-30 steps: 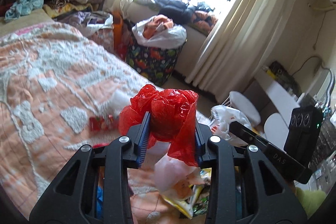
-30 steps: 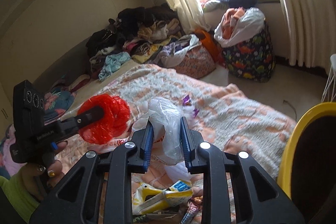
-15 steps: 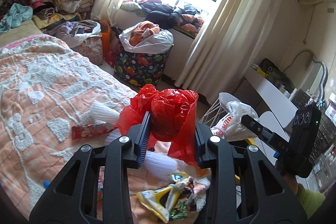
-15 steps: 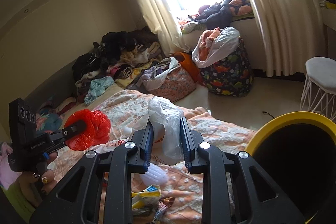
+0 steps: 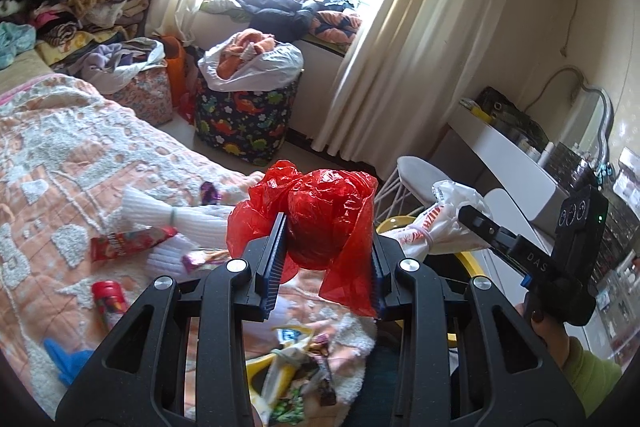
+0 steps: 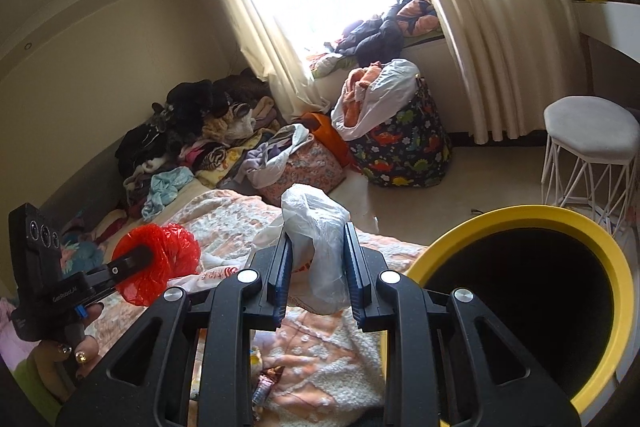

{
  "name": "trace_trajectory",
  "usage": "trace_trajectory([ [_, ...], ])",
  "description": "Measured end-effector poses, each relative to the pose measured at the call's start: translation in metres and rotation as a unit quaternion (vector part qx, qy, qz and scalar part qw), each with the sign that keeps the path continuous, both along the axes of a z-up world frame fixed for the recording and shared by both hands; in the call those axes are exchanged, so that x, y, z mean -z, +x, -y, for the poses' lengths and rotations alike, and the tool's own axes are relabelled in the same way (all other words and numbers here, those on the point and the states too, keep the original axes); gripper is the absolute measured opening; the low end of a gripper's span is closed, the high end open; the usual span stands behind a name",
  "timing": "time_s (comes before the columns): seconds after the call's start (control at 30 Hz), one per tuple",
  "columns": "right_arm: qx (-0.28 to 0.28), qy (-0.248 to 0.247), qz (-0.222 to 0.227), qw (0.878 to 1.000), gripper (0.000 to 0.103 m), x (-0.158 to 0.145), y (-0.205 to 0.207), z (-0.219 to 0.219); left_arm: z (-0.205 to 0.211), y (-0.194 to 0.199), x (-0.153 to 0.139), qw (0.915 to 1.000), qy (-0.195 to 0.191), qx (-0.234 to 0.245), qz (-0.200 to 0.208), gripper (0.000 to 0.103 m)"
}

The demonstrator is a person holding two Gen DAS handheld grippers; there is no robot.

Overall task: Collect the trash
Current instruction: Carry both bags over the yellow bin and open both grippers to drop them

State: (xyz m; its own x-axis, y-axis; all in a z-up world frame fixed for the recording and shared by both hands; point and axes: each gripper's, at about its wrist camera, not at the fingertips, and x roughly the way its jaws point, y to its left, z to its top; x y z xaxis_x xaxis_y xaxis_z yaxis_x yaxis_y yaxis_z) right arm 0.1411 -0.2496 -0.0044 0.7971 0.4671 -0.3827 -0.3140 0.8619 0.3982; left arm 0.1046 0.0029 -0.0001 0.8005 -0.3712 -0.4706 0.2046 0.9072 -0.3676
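Note:
My left gripper (image 5: 326, 247) is shut on a crumpled red plastic bag (image 5: 320, 215), held above the bed's edge. My right gripper (image 6: 316, 263) is shut on a thin white plastic bag (image 6: 316, 223). A yellow-rimmed bin (image 6: 500, 223) with a dark inside stands just right of the right gripper, beside the bed. In the right wrist view the red bag (image 6: 164, 255) hangs at the left, in the other gripper. On the peach bedspread (image 5: 60, 163) lie a red wrapper (image 5: 128, 243), a red can (image 5: 108, 301) and a heap of yellow wrappers (image 5: 280, 367).
A dinosaur-print hamper (image 5: 244, 123) stuffed with clothes stands by the curtains. A white wire stool (image 6: 592, 135) is behind the bin, and a white desk (image 5: 508, 155) runs along the right wall. Clothes are piled at the bed's far end (image 6: 192, 131).
Both grippers have swung to the right with their bags. The yellow bin has come much further into the right wrist view. Neither grip has changed.

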Motion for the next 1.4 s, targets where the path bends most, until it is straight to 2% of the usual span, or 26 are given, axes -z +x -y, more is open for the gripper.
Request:
trace_trajectory([
  [0.87,0.109,0.008,-0.009,0.994,0.023,0.012,-0.005,0.092,0.08,0.013,0.013,0.9965,0.034,0.076,-0.014,0.028],
  [1.4,0.185,-0.013,-0.023,0.982,0.023,0.032,-0.007,0.138,0.128,0.026,0.032,0.9903,0.05,0.125,-0.033,0.028],
])
